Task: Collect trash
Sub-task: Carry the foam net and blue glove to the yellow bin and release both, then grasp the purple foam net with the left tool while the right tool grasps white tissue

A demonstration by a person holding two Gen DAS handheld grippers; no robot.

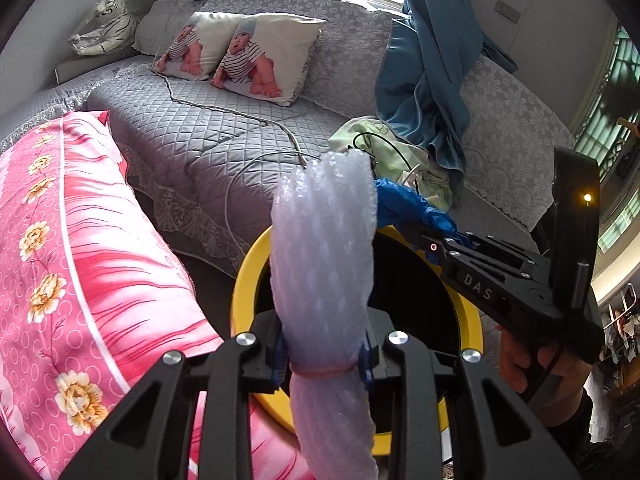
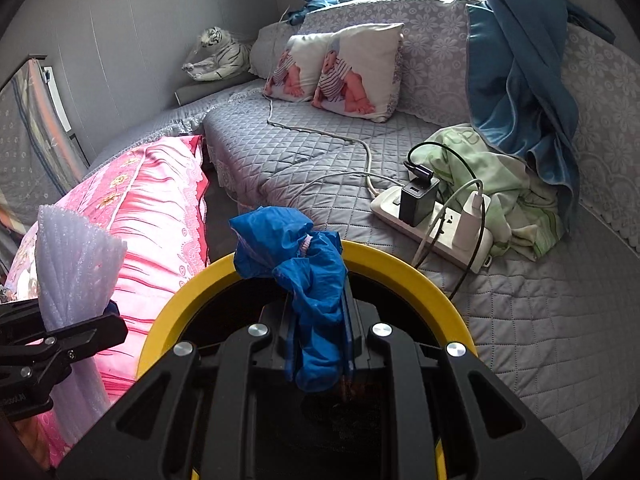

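the yellow-rimmed bin (image 2: 384, 268) shows only as an arc of smooth plastic rim around a black interior; its body and bottom are cut off by the gripper housings in both views, and nothing inside the dark opening can be made out.

the left gripper (image 1: 323, 364) is clamped on a roll of white foam netting (image 1: 324, 248), a soft, dimpled, translucent tube cinched by a thin pink band right at the pads. the upper part fans out above the bin's near rim, and the lower end runs out of the bottom of the left wrist view. in the right wrist view the same netting stands at the left edge, over the pink cover, with only part of that gripper visible.

the right gripper (image 2: 320, 344) is closed on a crumpled blue plastic bag (image 2: 296, 264), thin and glossy, bunched into folds that rise over the far rim of the bin. the pads themselves are mostly hidden by the plastic. a hand (image 1: 528, 360) grips the handle of this tool in the left wrist view, partly cut by the frame.

beside the bin lies a pink floral quilt (image 1: 80, 260), satiny. behind it the grey sofa (image 2: 320, 160) carries a diamond-stitched cover, a white power strip (image 2: 436, 220) with chargers, a green cloth (image 2: 508, 184) and two printed cushions (image 2: 352, 72).
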